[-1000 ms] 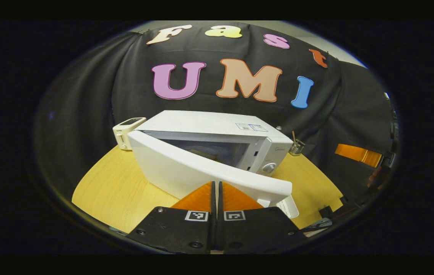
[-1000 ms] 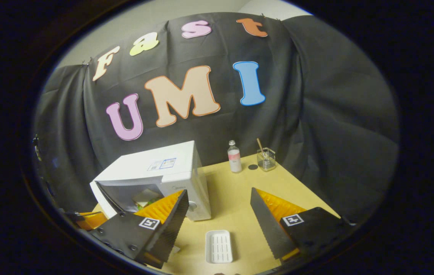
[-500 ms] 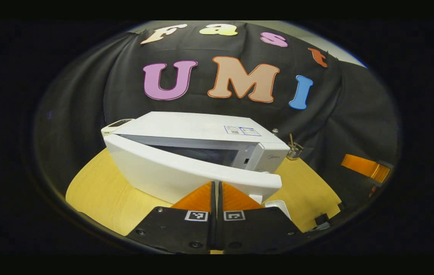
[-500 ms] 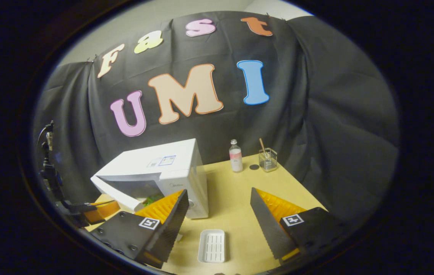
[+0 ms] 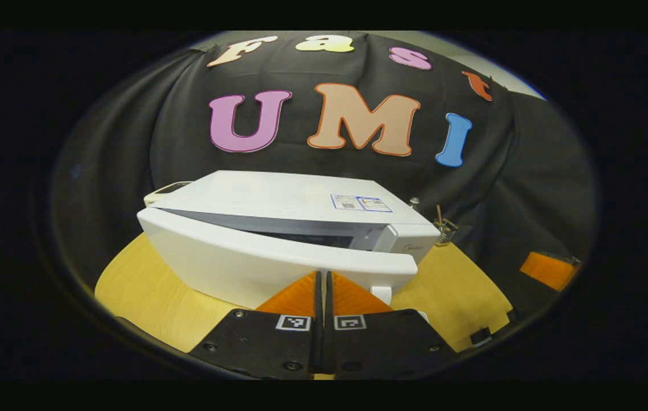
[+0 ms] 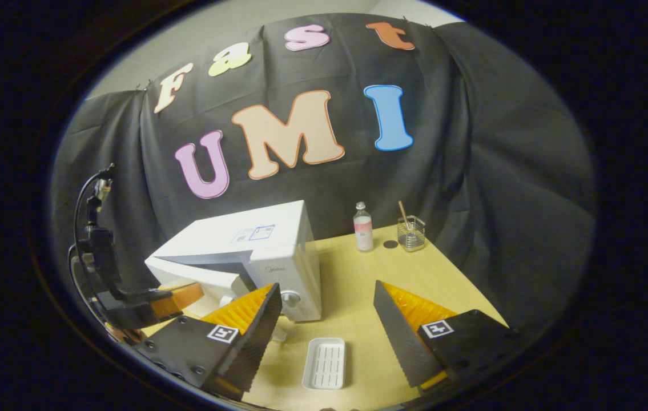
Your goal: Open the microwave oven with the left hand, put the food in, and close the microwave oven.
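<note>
Against left gripper [image 5: 322, 279]: microwave door [image 5: 255, 264], ajar.

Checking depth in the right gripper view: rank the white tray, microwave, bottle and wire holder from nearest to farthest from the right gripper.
1. White tray, just ahead between the open jaws.
2. Microwave, ahead to the left.
3. Bottle and wire holder, at the table's far edge, too close to rank.
</note>
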{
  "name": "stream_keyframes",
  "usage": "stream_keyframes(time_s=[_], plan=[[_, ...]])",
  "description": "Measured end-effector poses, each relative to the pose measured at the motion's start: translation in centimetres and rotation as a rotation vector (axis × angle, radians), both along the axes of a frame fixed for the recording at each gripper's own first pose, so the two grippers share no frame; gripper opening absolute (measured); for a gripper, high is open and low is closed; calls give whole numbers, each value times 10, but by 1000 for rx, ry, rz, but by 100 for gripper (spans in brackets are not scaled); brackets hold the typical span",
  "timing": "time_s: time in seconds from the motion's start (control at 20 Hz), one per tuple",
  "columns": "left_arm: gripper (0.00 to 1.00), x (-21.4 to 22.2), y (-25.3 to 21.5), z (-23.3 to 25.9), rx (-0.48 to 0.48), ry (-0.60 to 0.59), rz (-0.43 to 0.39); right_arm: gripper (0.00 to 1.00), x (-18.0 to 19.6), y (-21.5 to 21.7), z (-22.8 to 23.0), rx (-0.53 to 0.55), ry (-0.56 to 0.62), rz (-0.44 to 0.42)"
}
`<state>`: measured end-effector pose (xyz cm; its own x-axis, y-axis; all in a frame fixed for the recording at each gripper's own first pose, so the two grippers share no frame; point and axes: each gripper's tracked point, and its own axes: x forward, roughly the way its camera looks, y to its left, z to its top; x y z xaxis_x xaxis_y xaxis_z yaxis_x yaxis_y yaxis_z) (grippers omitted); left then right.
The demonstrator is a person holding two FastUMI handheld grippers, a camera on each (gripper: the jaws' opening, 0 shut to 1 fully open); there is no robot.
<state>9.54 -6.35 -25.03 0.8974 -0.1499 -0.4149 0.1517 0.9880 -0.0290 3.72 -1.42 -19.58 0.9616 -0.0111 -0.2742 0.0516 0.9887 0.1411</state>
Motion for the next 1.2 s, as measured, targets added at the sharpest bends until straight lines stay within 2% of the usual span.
stream_keyframes(time_s=[0.05, 0.1, 0.95, 1.0, 1.05, 1.1, 1.15, 1.2], plan=[[1, 4, -1, 0, -1, -1, 5, 100, 0, 1, -2, 0, 3, 5], [0, 8, -2, 0, -2, -3, 11, 92, 0, 2, -3, -2, 8, 8], [0, 41, -1, -8, -15, -25, 90, 92, 6, -27, -4, -8, 21, -32], [1, 42, -1, -7, -19, -28, 96, 100, 8, -30, -3, -19, 22, -34], [0, 42, -2, -7, -20, -32, 99, 92, 11, -34, -3, -30, 22, -37], [0, 44, -2, -6, -19, -33, 97, 92, 13, -37, -1, -34, 20, -41], [1, 43, -3, -7, -22, -29, 95, 100, 14, -40, 1, -35, 13, -44], [0, 43, -2, -7, -29, -30, 94, 100, 16, -44, 4, -39, 8, -50]])
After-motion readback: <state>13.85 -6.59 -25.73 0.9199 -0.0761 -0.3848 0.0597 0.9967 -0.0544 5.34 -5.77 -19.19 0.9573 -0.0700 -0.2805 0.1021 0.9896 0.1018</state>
